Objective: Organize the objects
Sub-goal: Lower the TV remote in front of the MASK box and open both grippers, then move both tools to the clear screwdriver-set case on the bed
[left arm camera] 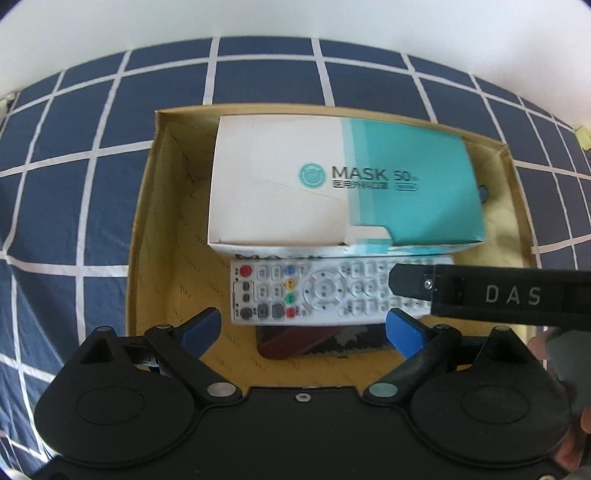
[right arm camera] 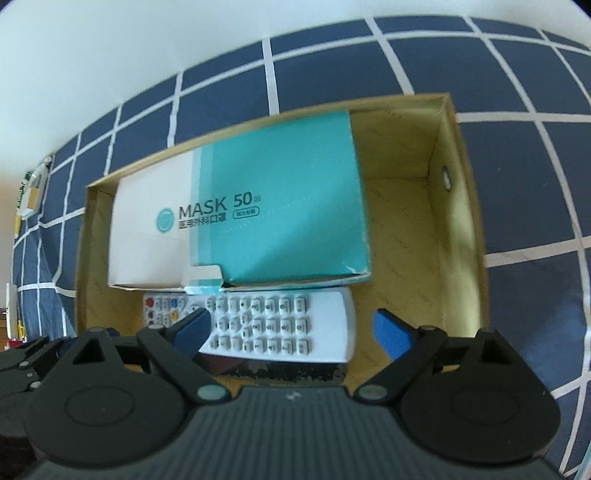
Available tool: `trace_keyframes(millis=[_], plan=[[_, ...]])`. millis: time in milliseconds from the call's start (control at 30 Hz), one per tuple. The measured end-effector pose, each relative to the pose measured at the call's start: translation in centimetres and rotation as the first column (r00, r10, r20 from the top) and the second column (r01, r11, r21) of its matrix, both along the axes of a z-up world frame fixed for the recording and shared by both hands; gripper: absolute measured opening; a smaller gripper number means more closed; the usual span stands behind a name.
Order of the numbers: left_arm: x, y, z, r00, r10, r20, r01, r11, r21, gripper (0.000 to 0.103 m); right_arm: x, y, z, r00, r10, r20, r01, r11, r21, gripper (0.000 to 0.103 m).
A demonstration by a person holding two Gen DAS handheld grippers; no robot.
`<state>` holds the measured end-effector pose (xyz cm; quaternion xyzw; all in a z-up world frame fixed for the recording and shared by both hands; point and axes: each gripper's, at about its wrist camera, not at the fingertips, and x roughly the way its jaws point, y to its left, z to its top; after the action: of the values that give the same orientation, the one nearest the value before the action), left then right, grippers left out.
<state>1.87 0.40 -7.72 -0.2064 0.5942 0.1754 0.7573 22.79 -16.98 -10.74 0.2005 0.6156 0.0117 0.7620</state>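
An open cardboard box [left arm camera: 144,206] [right arm camera: 465,206] sits on a blue checked cloth. Inside lie a white-and-teal mask box [left arm camera: 343,184] [right arm camera: 258,218], a white remote control [left arm camera: 295,291] [right arm camera: 288,328] in front of it, and a dark flat object [left arm camera: 317,341] [right arm camera: 280,365] partly under the remote. My left gripper [left arm camera: 303,332] is open and empty above the box's near side. My right gripper [right arm camera: 291,332] is open and empty over the remote's keypad end. The right gripper's black arm [left arm camera: 498,295] crosses the left wrist view from the right.
The blue cloth with white grid lines [left arm camera: 74,184] [right arm camera: 535,166] surrounds the box. A white wall [left arm camera: 295,18] lies beyond. Small cluttered items [right arm camera: 29,192] sit at the far left edge of the right wrist view.
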Motion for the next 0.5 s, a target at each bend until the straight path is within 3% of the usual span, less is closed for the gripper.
trace_keyframes(millis=[500], plan=[[-2.0, -8.9, 3.8, 0.998, -0.007, 0.063, 0.004, 0.999, 0.051, 0.096, -6.8, -4.4, 4.9, 0.992, -0.020, 0.123, 0.022, 1.000, -0.021, 0.096]])
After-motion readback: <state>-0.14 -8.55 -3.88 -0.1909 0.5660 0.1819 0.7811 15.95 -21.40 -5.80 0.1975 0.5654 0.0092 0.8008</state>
